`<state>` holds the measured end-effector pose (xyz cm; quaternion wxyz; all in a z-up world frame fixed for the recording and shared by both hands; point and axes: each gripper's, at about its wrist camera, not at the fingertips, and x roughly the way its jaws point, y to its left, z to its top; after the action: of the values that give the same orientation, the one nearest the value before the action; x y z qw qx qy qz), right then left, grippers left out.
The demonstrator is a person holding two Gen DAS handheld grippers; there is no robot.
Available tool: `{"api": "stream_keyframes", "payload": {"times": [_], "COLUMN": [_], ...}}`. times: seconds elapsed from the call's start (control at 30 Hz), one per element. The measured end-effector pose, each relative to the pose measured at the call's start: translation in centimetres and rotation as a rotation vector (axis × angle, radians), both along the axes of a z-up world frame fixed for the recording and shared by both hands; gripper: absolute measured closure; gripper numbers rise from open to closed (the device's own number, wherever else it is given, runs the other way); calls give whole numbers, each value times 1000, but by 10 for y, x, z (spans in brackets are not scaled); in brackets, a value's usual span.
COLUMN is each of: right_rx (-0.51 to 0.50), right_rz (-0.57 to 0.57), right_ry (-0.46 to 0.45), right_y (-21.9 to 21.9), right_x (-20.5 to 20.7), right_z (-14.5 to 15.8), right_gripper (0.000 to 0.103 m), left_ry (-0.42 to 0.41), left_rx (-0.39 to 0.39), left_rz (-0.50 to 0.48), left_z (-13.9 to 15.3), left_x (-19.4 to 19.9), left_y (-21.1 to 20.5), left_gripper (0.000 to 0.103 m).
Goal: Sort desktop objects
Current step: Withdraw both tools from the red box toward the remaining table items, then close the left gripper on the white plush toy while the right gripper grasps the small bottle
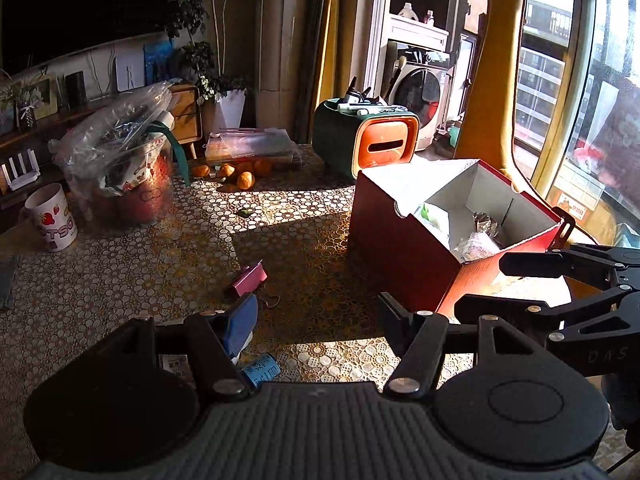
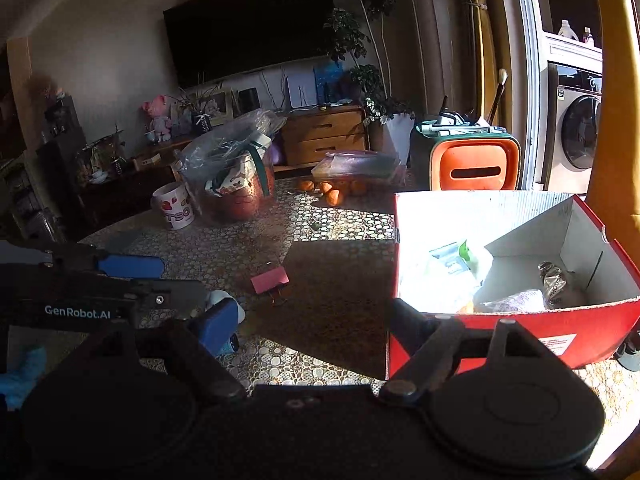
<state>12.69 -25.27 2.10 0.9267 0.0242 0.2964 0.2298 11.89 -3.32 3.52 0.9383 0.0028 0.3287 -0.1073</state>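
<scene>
Both of my grippers sit with jaws apart over the patterned table (image 1: 120, 280). On the left gripper (image 1: 316, 314) I see about a half spread, nothing between the pads. My right gripper (image 2: 308, 320) stands wide and empty, one finger (image 2: 404, 324) against the red box (image 2: 520, 332) wall. Ahead, the pink binder clip (image 1: 249, 278) lies flat, its long axis slanting up to the right, just left of that box.
</scene>
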Motion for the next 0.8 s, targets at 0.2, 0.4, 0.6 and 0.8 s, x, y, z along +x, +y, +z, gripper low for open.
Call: {"api": "stream_keyframes", "payload": {"times": [0.2,0.4,0.6,0.8], "right_rx": [-25,-59,-103,-129], "right_rz": [35,66,90,96], "right_ry": [-2,-19,-52,-55], "right_y": [27,56,82,101], "right_x": [-8,-11,-17,-15], "right_z": [-11,-24,-37,-50], "right_gripper": [19,17,14,13], "left_ry": [7,31,48,53], "left_rx": [9,14,31,46], "left_rz": [19,47,74,77], "left_z": [-9,-25,-39,-51], "left_x": [0,4,16,31], "left_y": [23,43,59,68], "left_gripper": [39,39,36,32]}}
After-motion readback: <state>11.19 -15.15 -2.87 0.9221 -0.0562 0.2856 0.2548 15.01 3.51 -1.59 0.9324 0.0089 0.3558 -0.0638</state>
